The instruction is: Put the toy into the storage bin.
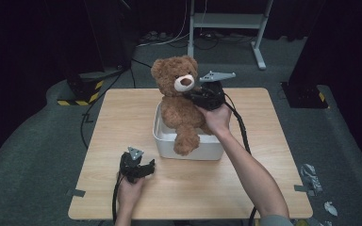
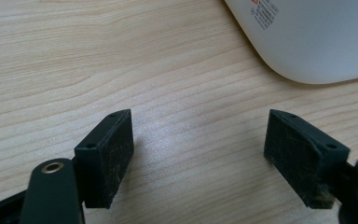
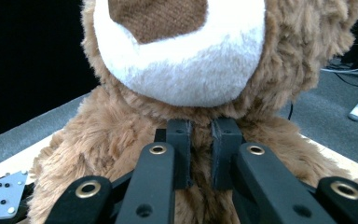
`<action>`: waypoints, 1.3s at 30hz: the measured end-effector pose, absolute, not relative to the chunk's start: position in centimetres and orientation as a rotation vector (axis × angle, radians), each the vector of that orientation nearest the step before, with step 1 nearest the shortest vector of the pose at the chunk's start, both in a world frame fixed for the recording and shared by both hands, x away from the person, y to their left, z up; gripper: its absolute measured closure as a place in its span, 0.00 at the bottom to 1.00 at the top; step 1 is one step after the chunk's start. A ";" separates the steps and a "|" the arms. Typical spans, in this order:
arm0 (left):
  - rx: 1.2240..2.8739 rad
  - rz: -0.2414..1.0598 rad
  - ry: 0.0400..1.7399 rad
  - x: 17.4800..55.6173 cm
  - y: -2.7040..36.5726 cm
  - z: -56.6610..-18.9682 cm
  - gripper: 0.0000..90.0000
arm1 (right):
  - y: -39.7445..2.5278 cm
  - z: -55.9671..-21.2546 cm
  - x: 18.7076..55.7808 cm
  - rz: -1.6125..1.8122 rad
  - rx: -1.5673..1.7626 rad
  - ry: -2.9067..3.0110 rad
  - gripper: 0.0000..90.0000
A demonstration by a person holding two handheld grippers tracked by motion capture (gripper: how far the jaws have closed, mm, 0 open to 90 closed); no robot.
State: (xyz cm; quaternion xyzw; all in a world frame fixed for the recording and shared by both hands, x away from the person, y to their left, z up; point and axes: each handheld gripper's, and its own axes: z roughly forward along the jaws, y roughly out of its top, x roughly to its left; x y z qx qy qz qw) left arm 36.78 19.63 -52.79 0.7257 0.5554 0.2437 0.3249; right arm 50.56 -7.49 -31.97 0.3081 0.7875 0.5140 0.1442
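The teddy bear (image 1: pixel 181 101) sits upright in the white bin (image 1: pixel 188 143) near the middle of the tabletop (image 1: pixel 264 179), with 1 leg hanging over the bin's near wall. It stays upright because the right gripper (image 1: pixel 195 92) has it by the neck, just under the white muzzle; a soft toy gripped there keeps its head and body in line, which suits either lowering it into the bin or lifting it clear. Which of the 2 is under way cannot be told.

In the right gripper view, the right gripper (image 3: pixel 200 140) has its 2 jaws drawn nearly together, with only a thin slot between the pads. They are buried in the brown fur at the bear's throat, so they are pinching a fold of plush rather than spanning the whole neck. Such a grip is likely to hold a light toy, though fur can slip if the bear is swung.

The left gripper (image 1: pixel 147 165) rests low on the tabletop in front of the bin, apart from the bear, seemingly kept out of the way. In the left gripper view, the left gripper (image 2: pixel 198 154) has its jaws spread wide over bare wood, holding nothing, with the bin's rounded white corner (image 2: pixel 307 42) ahead of them.
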 end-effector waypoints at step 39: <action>1.908 0.647 1.452 36.8 19.7 -52.8 0.27 | -7.7 -34.9 51.2 1.417 0.938 2.307 0.90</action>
